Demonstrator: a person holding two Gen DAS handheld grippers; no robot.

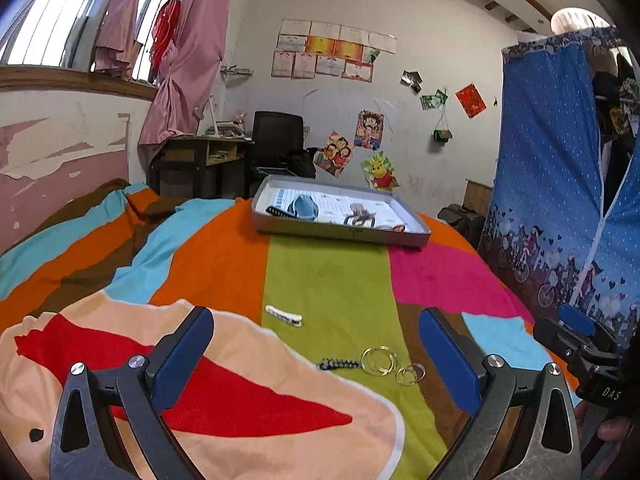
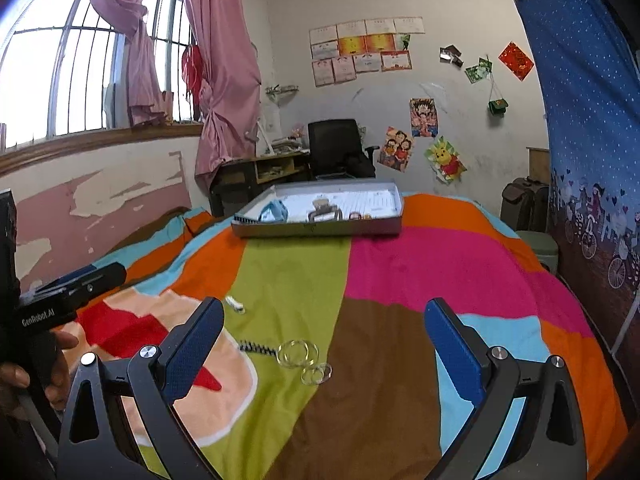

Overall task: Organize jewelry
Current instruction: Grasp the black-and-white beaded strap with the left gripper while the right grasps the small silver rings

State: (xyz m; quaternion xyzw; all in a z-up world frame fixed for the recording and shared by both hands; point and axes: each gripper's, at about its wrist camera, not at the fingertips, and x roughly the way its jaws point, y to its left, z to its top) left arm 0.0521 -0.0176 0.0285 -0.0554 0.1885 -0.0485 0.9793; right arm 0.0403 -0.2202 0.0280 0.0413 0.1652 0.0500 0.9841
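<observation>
- Left wrist view: the left tool fills the bottom of the frame, its blue-padded fingers spread wide with nothing between them, above the bed's striped multicoloured cover.
- In the lower centre, on the green stripe, lie a large thin gold hoop, a smaller pair of thin gold rings just right of it, and a dark beaded strand touching the hoop's left side.
- A white hair clip lies above them, apart.
- The shallow grey cardboard tray sits at upper centre, holding a light-blue clip and other small pieces.
- The right tool shows at the right edge.
- Right wrist view: the right tool at the bottom is likewise wide open and empty.
- The hoop, rings, strand and white clip lie left of centre.
- The tray sits at upper centre.
- The left tool shows at the left edge; its opening cannot be told here.
</observation>
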